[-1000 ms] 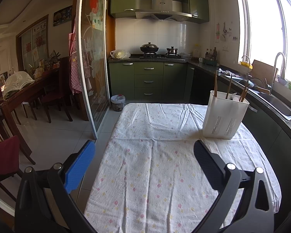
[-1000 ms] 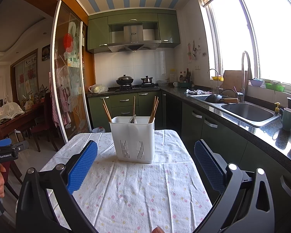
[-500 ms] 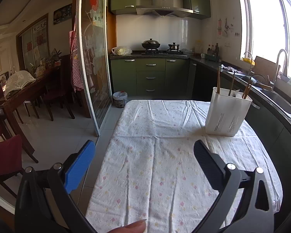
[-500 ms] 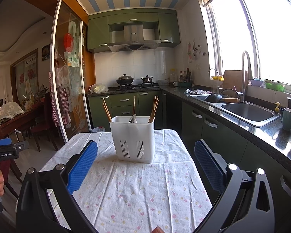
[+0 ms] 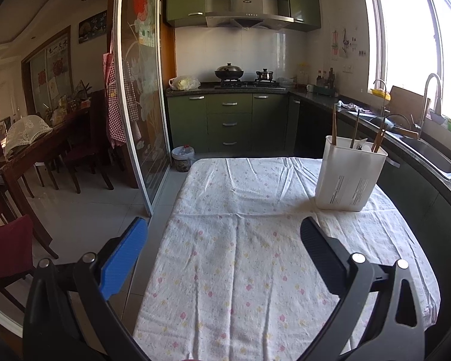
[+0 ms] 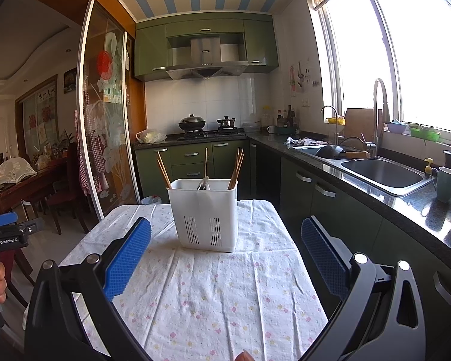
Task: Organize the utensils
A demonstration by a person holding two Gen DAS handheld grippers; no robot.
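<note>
Utensil holder [image 6: 204, 215]: white plastic, slotted near its base, upright on the tabletop, toward the far end and nearer the sink side.
Chopsticks [image 6: 236, 168]: wooden, standing tilted in the utensil holder, some at its left corner, some at its right, one near the back.
Metal cutlery [image 6: 203, 183]: tips just show above the utensil holder's rim, middle section; kind cannot be told.
Tabletop [image 5: 231, 270]: covered by a creased white cloth with small pink and yellow dots; bare around the utensil holder.
Right gripper [image 6: 225, 258]: in front of the utensil holder, well apart from it, jaws wide apart, nothing between them.
Left gripper [image 5: 222, 255]: in front and to the left of the utensil holder, over the cloth's near left edge, jaws wide apart, holding nothing.
Sink [image 6: 381, 173]: right of the utensil holder, set in the dark counter.
Mug [image 6: 444, 184]: on that counter, beyond the sink's near end.
</note>
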